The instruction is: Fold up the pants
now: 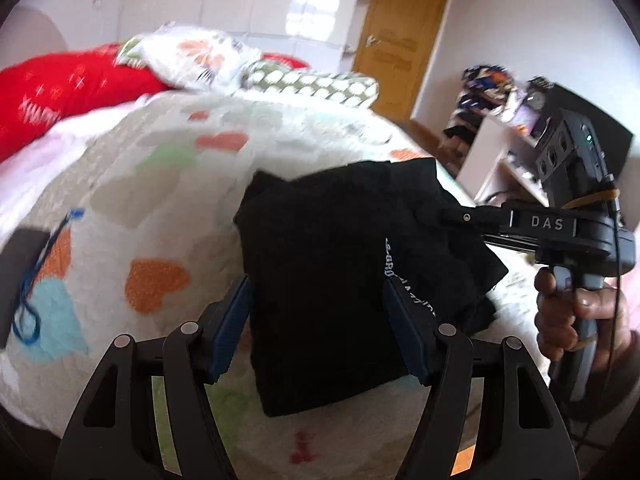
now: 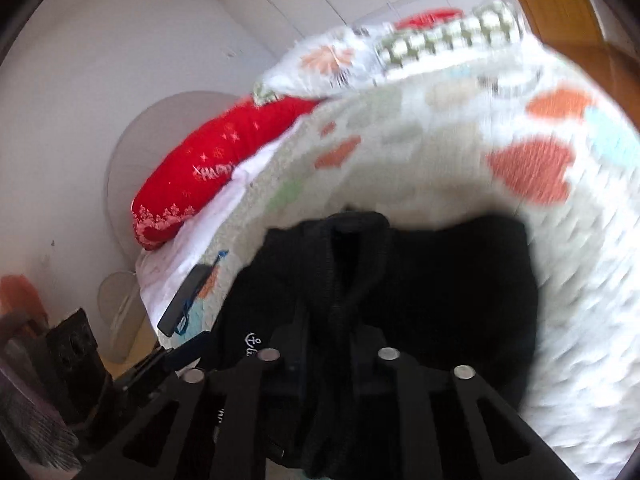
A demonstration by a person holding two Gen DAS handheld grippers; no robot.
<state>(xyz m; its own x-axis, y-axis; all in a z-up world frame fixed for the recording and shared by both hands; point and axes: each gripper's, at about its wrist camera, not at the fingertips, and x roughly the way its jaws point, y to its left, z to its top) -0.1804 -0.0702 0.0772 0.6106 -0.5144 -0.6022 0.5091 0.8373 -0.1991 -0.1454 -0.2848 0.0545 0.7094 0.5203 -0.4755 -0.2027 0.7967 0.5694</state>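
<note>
**A:** Where are the pants?

**B:** The black pants (image 1: 340, 264) lie on the bed, on a white quilt with heart patches (image 1: 152, 184). They are already a compact, roughly rectangular bundle with white lettering along one edge, so the folding looks well along.

**A:** What is each tool doing?

**B:** The left gripper (image 1: 316, 328) hovers over the near part of the bundle, its blue-padded fingers (image 1: 232, 320) spread wide on either side of the cloth and clamping nothing. The right gripper (image 1: 452, 210) comes in from the right, held in a hand (image 1: 576, 312), with its tip at the bundle's far right corner. From its own camera, the right gripper (image 2: 328, 344) has its fingers drawn close together on a ridge of black fabric, so it appears to be pinching the pants.

**A:** How should this step be handled?

**B:** My judgement: the right corner should stay pinched and travel low and slowly, so the layers do not slide apart. The left tool could press or steady the near edge as a hinge. Both views are blurred, so a slower motion would help.

**A:** What surrounds it?

**B:** A dark flat object with a blue cord (image 1: 24, 280) lies at the quilt's left edge. Beyond are a red pillow (image 1: 68, 92) and patterned pillows (image 1: 192, 56), then a wooden door (image 1: 404, 44).
</note>
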